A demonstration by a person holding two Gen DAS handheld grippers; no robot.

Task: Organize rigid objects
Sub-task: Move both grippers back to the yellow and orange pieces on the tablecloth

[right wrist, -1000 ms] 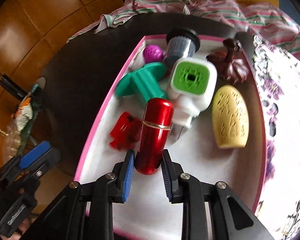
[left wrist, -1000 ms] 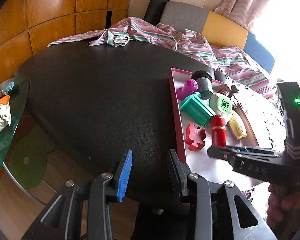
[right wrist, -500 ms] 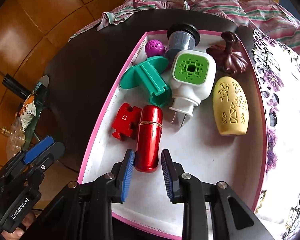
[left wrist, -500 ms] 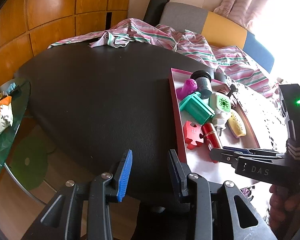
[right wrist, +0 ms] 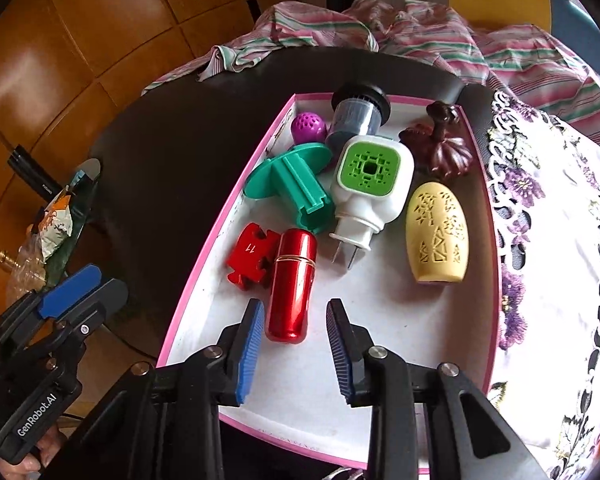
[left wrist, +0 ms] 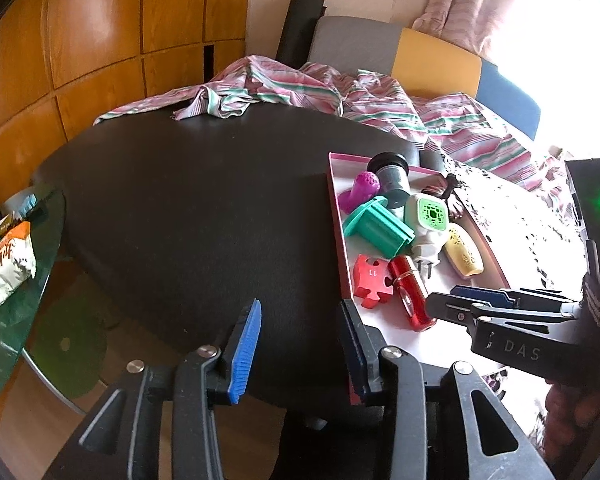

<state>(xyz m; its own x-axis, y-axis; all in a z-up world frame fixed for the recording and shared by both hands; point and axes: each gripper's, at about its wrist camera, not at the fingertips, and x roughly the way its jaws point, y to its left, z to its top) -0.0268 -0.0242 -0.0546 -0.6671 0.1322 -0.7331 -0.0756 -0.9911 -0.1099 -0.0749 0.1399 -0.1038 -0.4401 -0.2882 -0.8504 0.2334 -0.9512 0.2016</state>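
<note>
black table (left wrist: 188,216); red puzzle piece (right wrist: 251,254) "11"; left gripper (right wrist: 80,292) "genrobot.ai".

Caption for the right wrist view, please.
Right gripper opening around a red cylinder lying in the pink-rimmed tray.

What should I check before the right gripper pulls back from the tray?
1. Red cylinder lying flat in the pink-rimmed tray: ok.
2. Right gripper jaws opening, pads off the cylinder: ok.
3. Cylinder clear of the red puzzle piece: not ok, they touch.
4. Left gripper holding nothing, jaws opening over the black table: ok.
5. Cylinder will not roll: cannot tell.
</note>
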